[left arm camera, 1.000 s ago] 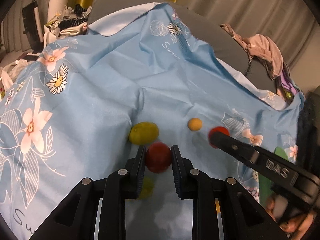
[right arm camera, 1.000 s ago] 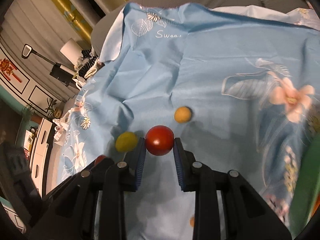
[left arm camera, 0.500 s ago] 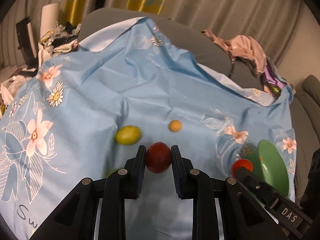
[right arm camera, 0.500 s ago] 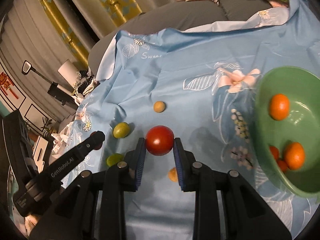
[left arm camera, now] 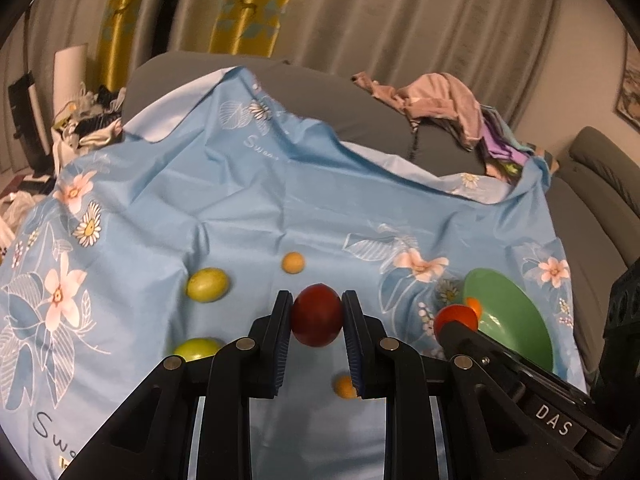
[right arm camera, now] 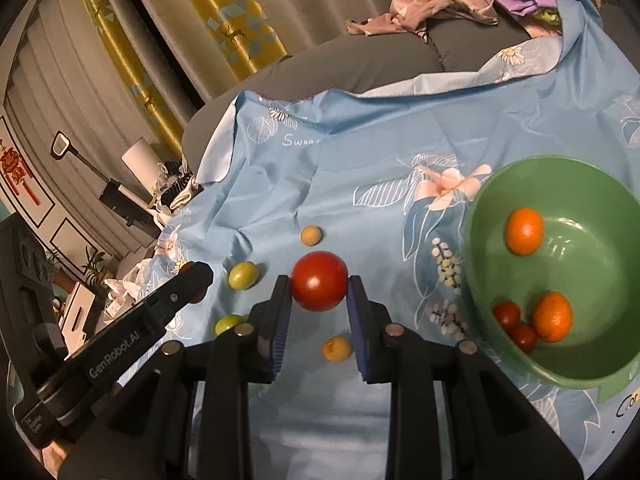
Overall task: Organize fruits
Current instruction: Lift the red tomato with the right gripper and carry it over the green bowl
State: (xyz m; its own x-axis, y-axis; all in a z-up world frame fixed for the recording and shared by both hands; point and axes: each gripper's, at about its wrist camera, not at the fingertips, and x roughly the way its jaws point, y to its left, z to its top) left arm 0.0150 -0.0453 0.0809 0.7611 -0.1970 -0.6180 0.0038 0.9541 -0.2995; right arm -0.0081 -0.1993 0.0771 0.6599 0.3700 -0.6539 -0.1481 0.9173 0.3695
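My left gripper [left arm camera: 316,316] is shut on a dark red fruit [left arm camera: 316,314], held above the blue floral cloth [left arm camera: 260,200]. My right gripper [right arm camera: 319,286] is shut on a bright red tomato [right arm camera: 319,280], held left of the green bowl [right arm camera: 600,364]. The bowl holds two oranges [right arm camera: 524,231] and two small red fruits [right arm camera: 507,314]. On the cloth lie two green fruits [left arm camera: 207,285], [left arm camera: 196,349] and two small yellow ones [left arm camera: 293,262], [left arm camera: 345,386]. The right gripper with its tomato [left arm camera: 456,318] also shows in the left wrist view, beside the bowl [left arm camera: 516,320].
The cloth covers a grey sofa [left arm camera: 320,96]. Piled clothes [left arm camera: 440,96] lie on the sofa back at the right. Clutter and a lamp [left arm camera: 76,92] stand at the far left. Curtains hang behind.
Both grippers have risen and drawn back from the cloth with their fruits. The right gripper has swung to the right, and the green bowl has come into both views.
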